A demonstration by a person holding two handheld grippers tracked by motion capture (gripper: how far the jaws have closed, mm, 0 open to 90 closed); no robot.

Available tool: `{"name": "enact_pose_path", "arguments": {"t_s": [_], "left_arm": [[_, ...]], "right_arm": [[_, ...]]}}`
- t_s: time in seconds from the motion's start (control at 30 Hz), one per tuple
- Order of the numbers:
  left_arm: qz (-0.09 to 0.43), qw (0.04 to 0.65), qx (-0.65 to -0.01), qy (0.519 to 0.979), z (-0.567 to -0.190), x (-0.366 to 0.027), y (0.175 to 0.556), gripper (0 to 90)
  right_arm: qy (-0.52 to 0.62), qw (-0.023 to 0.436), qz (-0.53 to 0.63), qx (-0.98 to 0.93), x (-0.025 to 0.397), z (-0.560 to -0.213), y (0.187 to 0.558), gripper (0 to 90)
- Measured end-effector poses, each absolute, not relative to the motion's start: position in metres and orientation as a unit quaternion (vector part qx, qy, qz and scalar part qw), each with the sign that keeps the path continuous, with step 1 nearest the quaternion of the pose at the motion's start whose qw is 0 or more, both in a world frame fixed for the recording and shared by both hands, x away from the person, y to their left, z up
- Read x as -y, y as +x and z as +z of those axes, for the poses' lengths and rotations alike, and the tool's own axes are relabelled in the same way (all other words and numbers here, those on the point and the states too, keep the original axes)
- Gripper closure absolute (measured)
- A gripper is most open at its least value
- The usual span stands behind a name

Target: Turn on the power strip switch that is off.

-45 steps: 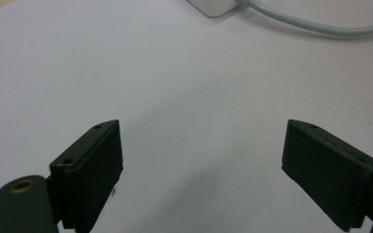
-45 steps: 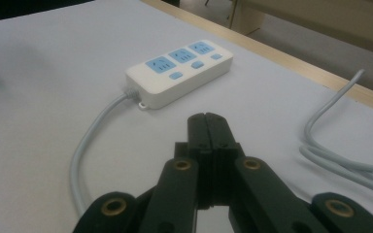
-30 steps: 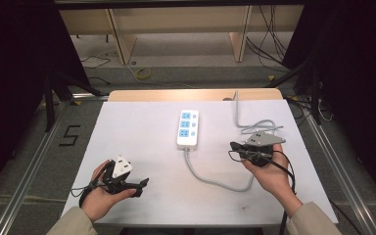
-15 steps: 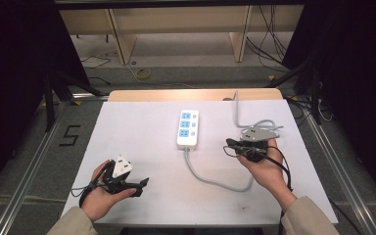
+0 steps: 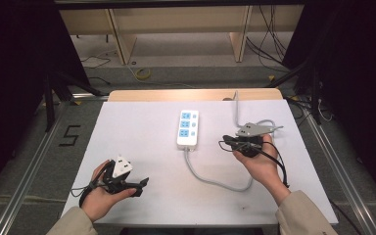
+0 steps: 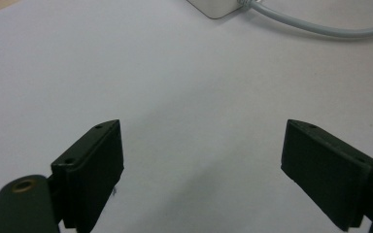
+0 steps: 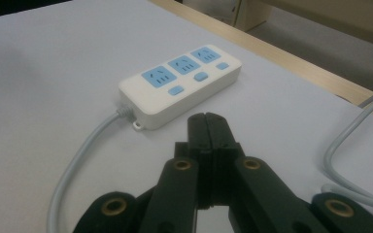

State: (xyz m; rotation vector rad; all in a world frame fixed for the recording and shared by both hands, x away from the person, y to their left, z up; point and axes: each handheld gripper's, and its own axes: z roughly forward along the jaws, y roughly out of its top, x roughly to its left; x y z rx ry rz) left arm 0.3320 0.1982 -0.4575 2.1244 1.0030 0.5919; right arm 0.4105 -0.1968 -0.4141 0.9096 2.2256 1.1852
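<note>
- Left hand (image 5: 100,196) sits low and near the person's body, palm up, fingers curled around the handle of the left gripper (image 5: 139,185).
- Left gripper points toward the person's right; its jaws stand wide apart, bare white surface between the pads (image 6: 94,165).
- Right hand (image 5: 257,164) is stretched farther forward, forearm angled in from the lower right, beige sleeve at the wrist.
- Right gripper (image 5: 225,142) points toward the person's left, grey three-cornered plate on top.
- Its jaws are pressed flat together, pads (image 7: 207,133) meeting with nothing between them.
- Black cable loops down beside the right wrist.
</note>
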Motion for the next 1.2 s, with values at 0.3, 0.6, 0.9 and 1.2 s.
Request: {"name": "enact_pose_path", "arguments": {"t_s": [0.3,0.6,0.9,1.2], "left_arm": [[0.228,0.352,-0.387,0.821,-0.458,-0.198,0.332,15.0],[0.228,0.352,-0.388,0.821,-0.458,-0.198,0.332,15.0],[0.229,0.352,-0.388,0.820,-0.457,-0.198,0.332,15.0],[0.227,0.351,-0.388,0.821,-0.458,-0.198,0.333,15.0]], "right_arm": [[0.327,0.228,0.424,-0.813,0.188,-0.417,0.420,90.0],[0.330,0.224,0.418,-0.816,0.182,-0.421,0.429,90.0],[0.335,0.222,0.414,-0.817,0.178,-0.423,0.437,90.0],[0.340,0.222,0.405,-0.819,0.171,-0.424,0.444,90.0]]}}
